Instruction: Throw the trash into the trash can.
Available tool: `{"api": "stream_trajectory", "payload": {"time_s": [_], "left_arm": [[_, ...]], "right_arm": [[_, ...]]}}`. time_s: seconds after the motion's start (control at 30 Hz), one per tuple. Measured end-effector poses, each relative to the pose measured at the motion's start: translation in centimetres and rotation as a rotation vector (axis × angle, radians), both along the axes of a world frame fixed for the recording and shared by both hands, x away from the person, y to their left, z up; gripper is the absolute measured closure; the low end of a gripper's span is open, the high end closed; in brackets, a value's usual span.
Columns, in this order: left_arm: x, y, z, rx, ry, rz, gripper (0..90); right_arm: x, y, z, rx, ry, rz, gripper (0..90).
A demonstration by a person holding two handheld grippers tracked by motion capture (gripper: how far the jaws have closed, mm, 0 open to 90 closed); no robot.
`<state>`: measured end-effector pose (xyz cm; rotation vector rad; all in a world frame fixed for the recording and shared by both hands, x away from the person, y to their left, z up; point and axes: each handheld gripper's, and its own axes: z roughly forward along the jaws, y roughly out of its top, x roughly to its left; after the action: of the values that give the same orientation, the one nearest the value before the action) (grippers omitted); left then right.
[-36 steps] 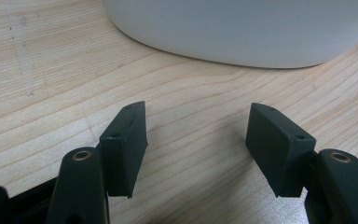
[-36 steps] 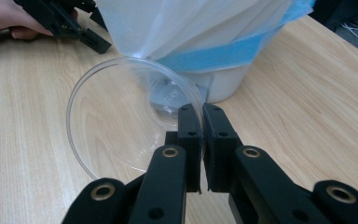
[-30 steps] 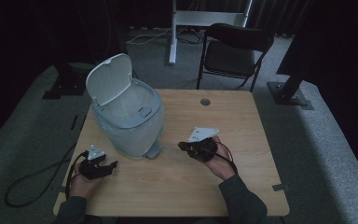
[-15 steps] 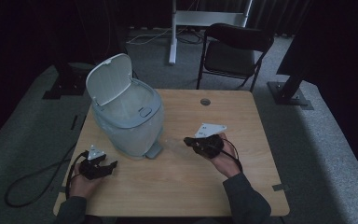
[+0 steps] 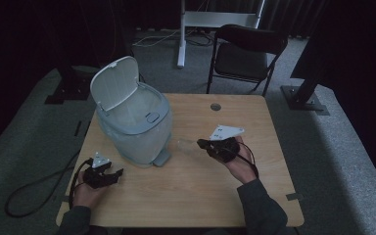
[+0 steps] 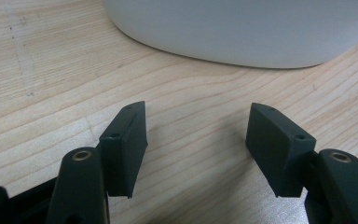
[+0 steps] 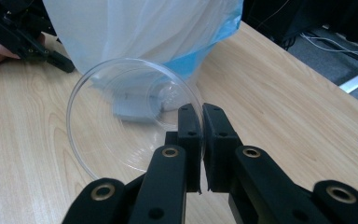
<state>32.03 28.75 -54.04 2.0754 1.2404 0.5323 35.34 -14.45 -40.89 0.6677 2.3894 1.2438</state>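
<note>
1. Right gripper view: found the right gripper [image 7: 201,116] pinched narrow on the thin rim of a clear plastic cup [image 7: 121,121], with the cup's mouth turned toward the camera and just in front of the bin [image 7: 140,28].
2. Placed, from the high view, the cup [image 5: 188,145] off the table [image 5: 186,196], lying roughly level, just beside the bin's [image 5: 137,127] pedal [image 5: 161,157] and well below the bin's rim.
3. Found the left gripper [image 6: 198,135] spread wide with nothing between its pads, low over the wood right by the bin's curved base, on the side away from the cup.
4. Judged as the step in hand: carrying the cup up to the bin's opening. Called for a clear lift above the bin's rim before any move inward, since a sideways push at that height would likely have knocked the cup against the bin's wall.
5. Called also for a steady, light pinch; looked thin and springy, likely to buckle or pop free if squeezed harder or swung fast.
6. Best released only once past the bin's rim, clear of the raised lid [image 5: 113,83] at the bin's back.
7. Containers: bin open, lined with a pale bag [image 7: 144,28] folded over its rim, nothing made out inside from the high view; cup clear and apparently empty.
</note>
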Motion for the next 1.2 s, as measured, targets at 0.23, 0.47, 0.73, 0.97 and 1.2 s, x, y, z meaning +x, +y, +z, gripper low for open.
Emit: {"api": "stream_trajectory", "payload": {"time_s": [0.23, 0.47, 0.73, 0.97, 1.2], "left_arm": [[0.0, 0.0, 0.0, 0.000, -0.003, 0.002, 38.6], [0.0, 0.0, 0.0, 0.000, -0.002, 0.001, 38.6], [0.0, 0.0, 0.0, 0.000, -0.001, 0.001, 38.6], [0.0, 0.0, 0.0, 0.000, -0.001, 0.000, 38.6], [0.0, 0.0, 0.0, 0.000, 0.000, 0.000, 38.6]], "right_arm": [[0.3, -0.4, 0.4, 0.006, -0.010, -0.014, 86.2], [0.4, -0.8, 0.9, 0.010, -0.018, -0.027, 86.2], [0.7, -1.0, 1.5, 0.019, -0.028, -0.036, 86.2], [0.9, -1.1, 1.9, 0.023, -0.039, -0.042, 86.2], [1.2, -1.2, 2.4, 0.039, -0.046, -0.049, 86.2]]}}
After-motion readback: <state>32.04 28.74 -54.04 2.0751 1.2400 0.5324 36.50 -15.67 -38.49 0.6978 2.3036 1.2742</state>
